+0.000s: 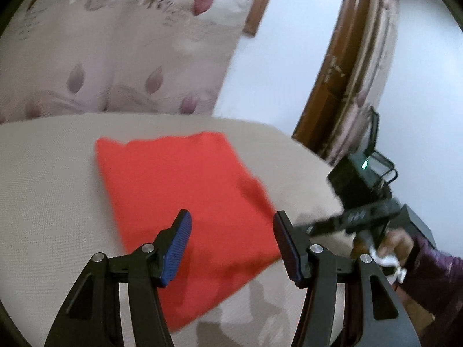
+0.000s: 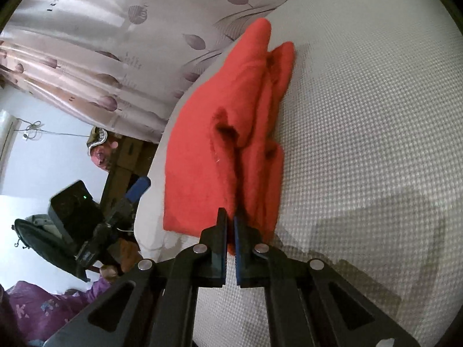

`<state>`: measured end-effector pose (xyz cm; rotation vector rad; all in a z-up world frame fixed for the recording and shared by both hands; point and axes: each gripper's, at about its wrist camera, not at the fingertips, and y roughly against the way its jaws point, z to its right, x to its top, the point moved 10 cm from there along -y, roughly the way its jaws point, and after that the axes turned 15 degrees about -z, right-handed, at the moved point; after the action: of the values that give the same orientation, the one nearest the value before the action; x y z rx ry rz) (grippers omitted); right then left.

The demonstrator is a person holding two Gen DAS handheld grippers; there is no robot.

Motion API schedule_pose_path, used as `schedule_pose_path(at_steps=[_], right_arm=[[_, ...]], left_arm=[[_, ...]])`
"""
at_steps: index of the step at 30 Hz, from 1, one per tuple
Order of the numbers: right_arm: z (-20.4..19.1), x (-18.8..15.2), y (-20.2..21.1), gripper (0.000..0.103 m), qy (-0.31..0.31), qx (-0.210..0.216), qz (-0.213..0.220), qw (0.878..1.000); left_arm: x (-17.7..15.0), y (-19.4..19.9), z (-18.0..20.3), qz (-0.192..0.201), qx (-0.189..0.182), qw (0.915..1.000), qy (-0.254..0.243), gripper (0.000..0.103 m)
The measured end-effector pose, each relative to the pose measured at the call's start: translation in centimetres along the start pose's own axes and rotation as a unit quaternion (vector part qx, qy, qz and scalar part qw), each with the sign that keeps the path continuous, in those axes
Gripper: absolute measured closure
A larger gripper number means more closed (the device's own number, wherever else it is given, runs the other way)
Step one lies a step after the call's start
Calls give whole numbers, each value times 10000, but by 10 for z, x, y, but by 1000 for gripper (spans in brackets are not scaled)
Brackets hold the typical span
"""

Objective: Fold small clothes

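Red cloth (image 2: 220, 133) edge in right tongs (image 2: 228, 222)

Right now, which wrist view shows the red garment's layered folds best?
The right wrist view: the red garment shows stacked, ridged layers, with the right gripper shut on its near edge. The left wrist view shows only its flat, blurred top.

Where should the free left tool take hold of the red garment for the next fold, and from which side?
Probably the near corner of the red garment, coming in low from the table's front edge. That corner lies flat and sits just ahead of the open left tool, while the right tool is shut on the stacked, thicker edge at the other side, so a matching pinch there looks easiest.
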<state>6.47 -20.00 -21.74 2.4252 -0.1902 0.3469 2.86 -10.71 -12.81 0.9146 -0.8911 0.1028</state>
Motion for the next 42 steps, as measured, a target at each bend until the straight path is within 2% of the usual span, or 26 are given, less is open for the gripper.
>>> schedule_pose_path(at_steps=[3, 6, 9, 13, 16, 18, 20, 24, 26, 28, 29, 30, 32, 33, 34, 36, 37, 39, 42], right_arm=[[9, -1, -4, 99, -179, 176, 45, 9997], [6, -4, 0, 98, -70, 199, 59, 9998], [11, -6, 18, 94, 35, 185, 96, 9998], [8, 24, 56, 93, 222, -133, 488, 9985], [-17, 52, 63, 92, 662, -407, 597, 9952], [-30, 74, 54, 92, 1015, -1043, 560, 9878], [-31, 84, 39, 91, 1052, -1343, 403, 9845], [-26, 83, 18, 88, 892, -1312, 139, 9872], [-29, 83, 11, 84, 860, -1281, 90, 9880], [-30, 83, 6, 76, 833, -1351, 18, 9873], [-31, 84, 1, 76, 791, -1394, -38, 9871], [-31, 83, -1, 78, 771, -1391, -104, 9872], [-27, 82, -5, 91, 692, -1387, -172, 9878], [-26, 82, -4, 96, 635, -1314, -143, 9892], [-27, 82, -2, 97, 571, -1059, -76, 9927], [-29, 81, 7, 98, 425, -499, 96, 9978], [-27, 80, 10, 98, 405, -493, 174, 9978], [-15, 78, 18, 96, 400, -874, 339, 9948], [-11, 79, 26, 90, 302, -923, 441, 9943]], left_arm=[[4, -27, 14, -205, -322, 9993, -18, 45], [-6, -52, 28, -489, -672, 9965, -26, 45], [-21, -69, 40, -805, -696, 9942, -163, 45], [-25, -77, 47, -1071, -735, 9911, -286, 45], [-28, -81, 48, -1198, -809, 9891, -276, 45], [-27, -82, 47, -1241, -819, 9885, -260, 45], [-27, -81, 47, -1236, -836, 9885, -239, 45], [-27, -80, 46, -1243, -803, 9885, -307, 45], [-27, -82, 48, -1261, -771, 9883, -371, 45], [-28, -82, 48, -1257, -764, 9883, -398, 45], [-28, -82, 47, -1253, -764, 9884, -392, 45], [-28, -82, 47, -1251, -765, 9885, -382, 45], [-27, -82, 47, -1246, -775, 9885, -361, 45], [-28, -81, 48, -1243, -777, 9886, -353, 45], [-28, -81, 48, -1240, -785, 9886, -349, 45], [-27, -80, 47, -1238, -802, 9885, -345, 45], [-27, -80, 47, -1239, -810, 9884, -339, 45], [-26, -80, 46, -1237, -816, 9884, -340, 45], [-26, -79, 46, -1238, -817, 9883, -343, 45]])
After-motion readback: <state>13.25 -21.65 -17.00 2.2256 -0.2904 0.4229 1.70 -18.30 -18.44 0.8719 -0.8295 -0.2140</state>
